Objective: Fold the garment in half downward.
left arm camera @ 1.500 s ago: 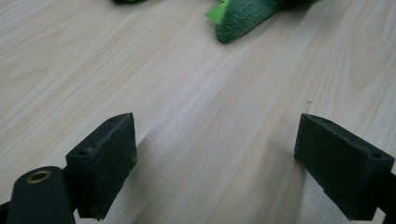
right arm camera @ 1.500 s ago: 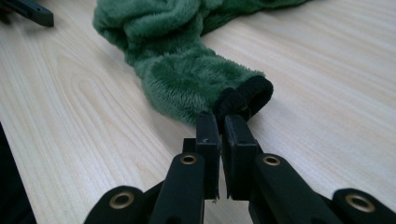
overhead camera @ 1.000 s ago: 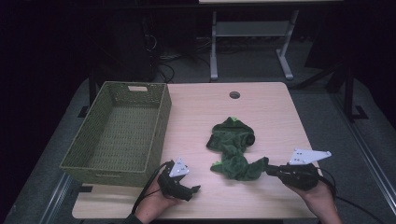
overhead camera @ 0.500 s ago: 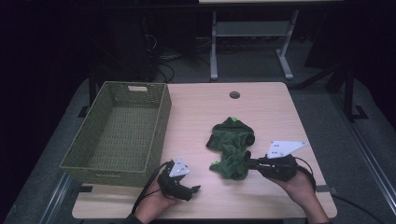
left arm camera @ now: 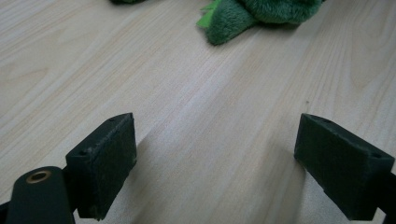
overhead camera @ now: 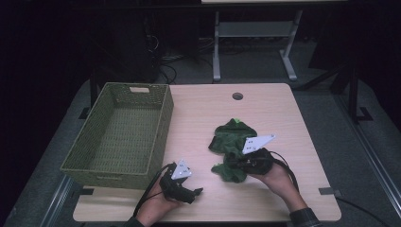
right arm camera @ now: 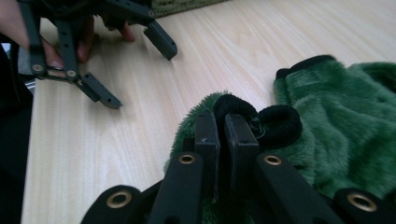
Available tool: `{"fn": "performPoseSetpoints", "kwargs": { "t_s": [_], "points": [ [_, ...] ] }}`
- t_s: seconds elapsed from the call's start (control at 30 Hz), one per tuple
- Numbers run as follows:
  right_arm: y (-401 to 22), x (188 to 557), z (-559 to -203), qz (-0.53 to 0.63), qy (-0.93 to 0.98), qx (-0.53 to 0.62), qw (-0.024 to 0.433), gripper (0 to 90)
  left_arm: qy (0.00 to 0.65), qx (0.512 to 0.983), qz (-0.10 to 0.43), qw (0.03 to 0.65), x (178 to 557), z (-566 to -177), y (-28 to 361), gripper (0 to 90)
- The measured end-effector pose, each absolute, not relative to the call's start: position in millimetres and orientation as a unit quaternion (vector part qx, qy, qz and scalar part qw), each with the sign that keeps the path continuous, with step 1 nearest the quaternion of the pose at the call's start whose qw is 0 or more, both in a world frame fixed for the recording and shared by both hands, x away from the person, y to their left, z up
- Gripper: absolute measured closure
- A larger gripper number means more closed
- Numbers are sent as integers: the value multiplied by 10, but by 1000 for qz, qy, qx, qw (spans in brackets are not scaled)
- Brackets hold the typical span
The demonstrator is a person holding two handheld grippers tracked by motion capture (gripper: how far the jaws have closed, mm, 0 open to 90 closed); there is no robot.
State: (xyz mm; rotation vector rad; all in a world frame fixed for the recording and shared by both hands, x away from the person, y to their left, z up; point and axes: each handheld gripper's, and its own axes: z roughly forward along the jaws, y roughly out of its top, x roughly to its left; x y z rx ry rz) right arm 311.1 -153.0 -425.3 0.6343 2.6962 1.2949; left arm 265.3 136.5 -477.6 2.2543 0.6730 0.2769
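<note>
A green plush cloth with a black cuff lies crumpled on the wooden table, right of centre. My right gripper is over its near end, shut on a fold of the black cuff and green plush, which shows between the pressed jaws of the right gripper. My left gripper rests low near the table's front edge, open, with bare wood between the jaws of the left gripper. The plush's edge lies well beyond them. The right gripper view also catches the left gripper, open.
A green woven basket stands on the table's left side, nothing seen inside. A round cable hole sits near the far edge. Table legs and cables stand in the dark beyond. Black cables trail from both grippers.
My right gripper has slid left along the table with the plush's near end in its jaws, bunching the cloth. The left gripper has stayed put.
</note>
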Motion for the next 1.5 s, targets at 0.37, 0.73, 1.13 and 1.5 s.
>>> {"fn": "performPoseSetpoints", "kwargs": {
  "t_s": [0.37,0.73,1.13,1.5],
  "points": [
    [-1540,3137,-4150,450,859,238,64,787,261,883,109,374,2655,-4774,1369,122],
    [-1529,3304,-4411,394,873,282,56,898,261,884,108,373,2654,-4773,1370,122],
    [-1591,3336,-4593,368,877,308,24,900,270,882,113,370,2677,-4771,1330,122],
    [-1692,3298,-4442,398,865,302,44,740,269,886,94,366,2750,-4737,1283,128]
  ]
}}
